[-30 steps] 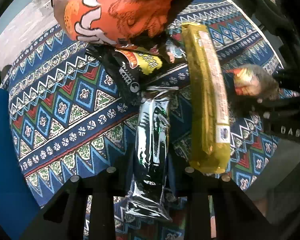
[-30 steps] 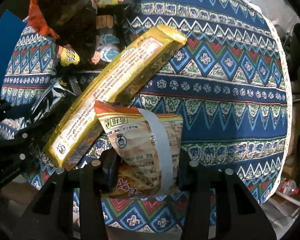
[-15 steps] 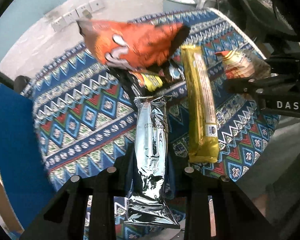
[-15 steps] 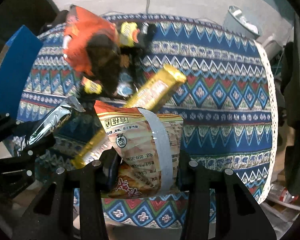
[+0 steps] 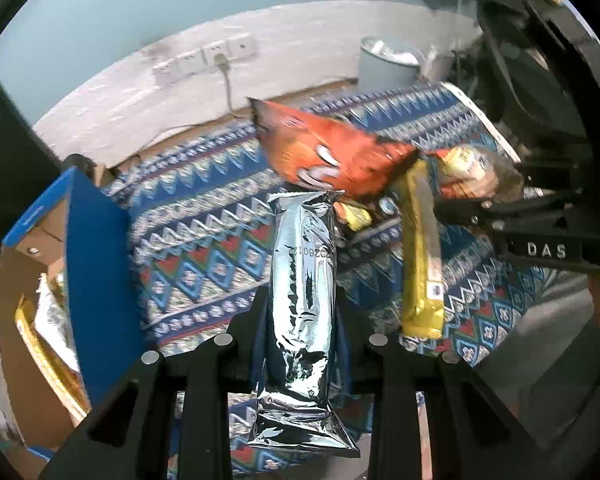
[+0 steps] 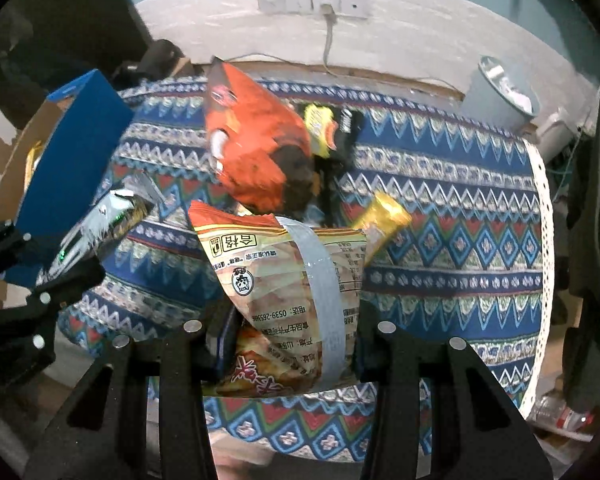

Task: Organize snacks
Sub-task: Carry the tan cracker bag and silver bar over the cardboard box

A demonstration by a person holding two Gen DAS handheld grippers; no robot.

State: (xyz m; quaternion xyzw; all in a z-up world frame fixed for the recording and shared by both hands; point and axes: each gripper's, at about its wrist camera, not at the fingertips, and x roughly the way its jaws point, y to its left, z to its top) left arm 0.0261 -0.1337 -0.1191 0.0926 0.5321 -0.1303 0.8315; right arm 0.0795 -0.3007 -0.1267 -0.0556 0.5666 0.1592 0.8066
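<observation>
At the lower middle of the left wrist view, the left gripper (image 5: pixel 302 344) is clamped on a silver foil packet (image 5: pixel 302 292), whose long axis runs straight up the frame away from the camera – its far end reaches the heap of snacks. The open cardboard box (image 5: pixel 84 264) with the blue flap stands at the left edge of that view, just beside the packet's left side, so the left gripper is plainly the nearer of the two. In the right wrist view the right gripper (image 6: pixel 286 344) is likewise closed, pinching a pale printed snack bag (image 6: pixel 284 280) at its lower end, and the same box sits far off at the upper left of the frame, with the left gripper between. Still lying on the patterned cloth (image 6: pixel 440 240) are an orange chip bag (image 6: pixel 256 152) and a long yellow packet (image 5: pixel 420 248) (a few smaller packs are half hidden under the orange one). My judgement: both loads go leftward to the box – silver packet first.
</observation>
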